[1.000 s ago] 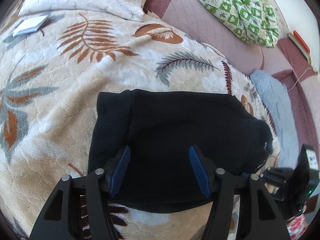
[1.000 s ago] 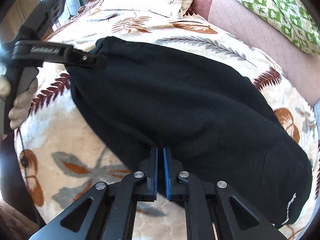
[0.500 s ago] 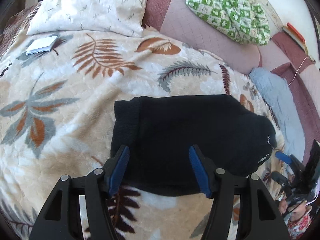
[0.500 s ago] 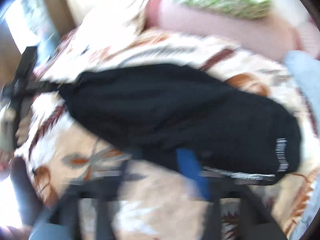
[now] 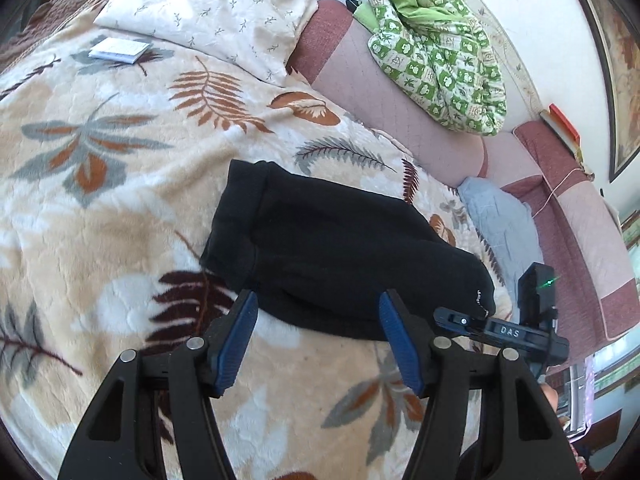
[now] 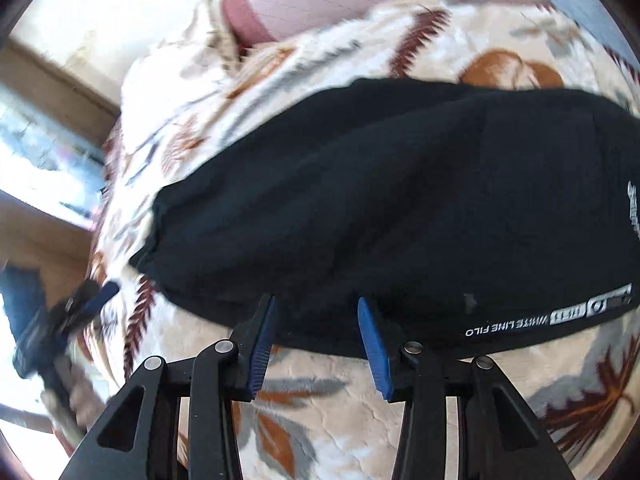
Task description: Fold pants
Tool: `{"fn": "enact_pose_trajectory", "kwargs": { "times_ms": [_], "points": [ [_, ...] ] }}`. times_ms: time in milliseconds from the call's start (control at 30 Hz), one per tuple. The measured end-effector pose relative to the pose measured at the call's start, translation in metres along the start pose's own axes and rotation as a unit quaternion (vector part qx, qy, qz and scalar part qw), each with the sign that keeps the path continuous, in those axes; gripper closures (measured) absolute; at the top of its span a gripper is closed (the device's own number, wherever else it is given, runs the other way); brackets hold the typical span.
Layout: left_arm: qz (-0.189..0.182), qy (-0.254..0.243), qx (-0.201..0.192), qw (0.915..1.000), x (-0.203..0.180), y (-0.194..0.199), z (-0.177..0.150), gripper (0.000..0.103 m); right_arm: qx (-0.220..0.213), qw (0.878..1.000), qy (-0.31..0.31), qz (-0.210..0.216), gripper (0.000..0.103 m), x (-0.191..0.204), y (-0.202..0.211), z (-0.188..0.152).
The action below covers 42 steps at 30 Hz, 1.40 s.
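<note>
- Two grippers are spread wide with nothing between their blue pads: the left gripper (image 5: 318,334) at the bottom centre of its view, the right gripper (image 6: 316,330) at the bottom centre of its own.
- The black pants (image 5: 320,248) lie folded in a compact bundle at mid-frame on the leaf-print blanket (image 5: 100,208), just beyond both sets of fingertips.
- White lettering on the pants (image 6: 516,324) shows at the lower right of the right wrist view.
- A green patterned quilt (image 5: 440,52) sits in the upper right of the left view.

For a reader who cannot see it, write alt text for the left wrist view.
Folded black pants lie on a leaf-print blanket, just beyond the open blue-padded left gripper, which holds nothing. The right gripper reaches in at the pants' right end; a white pillow and a green patterned cloth lie behind.
</note>
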State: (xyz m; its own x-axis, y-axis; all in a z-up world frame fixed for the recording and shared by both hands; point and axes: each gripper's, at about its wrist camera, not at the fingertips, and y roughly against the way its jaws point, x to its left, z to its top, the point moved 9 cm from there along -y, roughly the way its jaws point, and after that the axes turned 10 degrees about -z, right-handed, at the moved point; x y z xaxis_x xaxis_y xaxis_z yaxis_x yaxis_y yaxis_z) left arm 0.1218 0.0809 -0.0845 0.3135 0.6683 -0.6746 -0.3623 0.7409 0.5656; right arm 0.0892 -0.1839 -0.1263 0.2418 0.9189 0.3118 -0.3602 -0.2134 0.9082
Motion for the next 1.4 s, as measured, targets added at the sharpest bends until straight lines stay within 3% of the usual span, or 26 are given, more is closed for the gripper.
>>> {"fn": "enact_pose_trajectory", "kwargs": {
  "times_ms": [200, 467, 533, 567, 600, 767, 900, 1033, 1133, 1167, 1200, 1233, 1267, 1400],
  "points": [
    [-0.016, 0.031, -0.021, 0.9992, 0.011, 0.016, -0.012, 0.04, 0.011, 0.996, -0.088, -0.005, 0.057, -0.009, -0.007, 0.0],
    [-0.043, 0.071, -0.051, 0.9952, 0.025, 0.042, -0.022, 0.038, -0.014, 0.99, -0.134, -0.042, 0.055, -0.001, -0.021, 0.015],
    [-0.037, 0.07, -0.055, 0.9954, 0.028, 0.047, -0.024, 0.037, -0.025, 0.989, -0.13, -0.061, 0.067, 0.0, -0.021, 0.014],
    [-0.032, 0.068, -0.055, 0.9956, 0.029, 0.049, -0.025, 0.037, -0.025, 0.99, -0.125, -0.064, 0.086, 0.0, -0.02, 0.012],
    [-0.03, 0.065, -0.056, 0.9959, 0.029, 0.052, -0.025, 0.036, -0.025, 0.99, -0.123, -0.06, 0.092, 0.001, -0.018, 0.01],
    [-0.023, 0.056, -0.06, 0.9964, 0.028, 0.057, -0.026, 0.036, -0.018, 0.99, -0.13, -0.044, 0.101, -0.014, -0.01, -0.016],
    [-0.021, 0.05, -0.056, 0.997, 0.02, 0.055, -0.029, 0.036, -0.017, 0.991, -0.129, -0.039, 0.102, -0.02, -0.001, -0.032],
    [-0.015, 0.041, -0.05, 0.9978, 0.012, 0.052, -0.032, 0.036, -0.038, 0.995, -0.086, -0.041, 0.101, -0.01, 0.014, -0.035],
    [-0.017, 0.04, -0.048, 0.9979, 0.006, 0.049, -0.035, 0.036, -0.055, 0.992, -0.113, -0.005, 0.096, -0.011, 0.025, -0.021],
    [-0.017, 0.039, -0.048, 0.998, 0.004, 0.048, -0.036, 0.036, -0.056, 0.991, -0.125, 0.003, 0.08, -0.013, 0.026, -0.015],
    [-0.018, 0.037, -0.047, 0.9981, 0.002, 0.048, -0.036, 0.036, -0.049, 0.989, -0.136, 0.003, 0.045, -0.016, 0.023, -0.01],
    [-0.018, 0.035, -0.046, 0.9981, 0.0, 0.047, -0.037, 0.036, -0.043, 0.988, -0.148, 0.008, 0.03, -0.018, 0.02, -0.008],
    [-0.019, 0.033, -0.047, 0.9982, -0.001, 0.048, -0.038, 0.036, -0.044, 0.985, -0.164, 0.021, 0.026, -0.018, 0.019, -0.005],
    [-0.022, 0.037, -0.049, 0.9979, 0.001, 0.049, -0.038, 0.036, -0.037, 0.985, -0.17, 0.008, 0.029, -0.016, 0.007, 0.001]
  ]
}}
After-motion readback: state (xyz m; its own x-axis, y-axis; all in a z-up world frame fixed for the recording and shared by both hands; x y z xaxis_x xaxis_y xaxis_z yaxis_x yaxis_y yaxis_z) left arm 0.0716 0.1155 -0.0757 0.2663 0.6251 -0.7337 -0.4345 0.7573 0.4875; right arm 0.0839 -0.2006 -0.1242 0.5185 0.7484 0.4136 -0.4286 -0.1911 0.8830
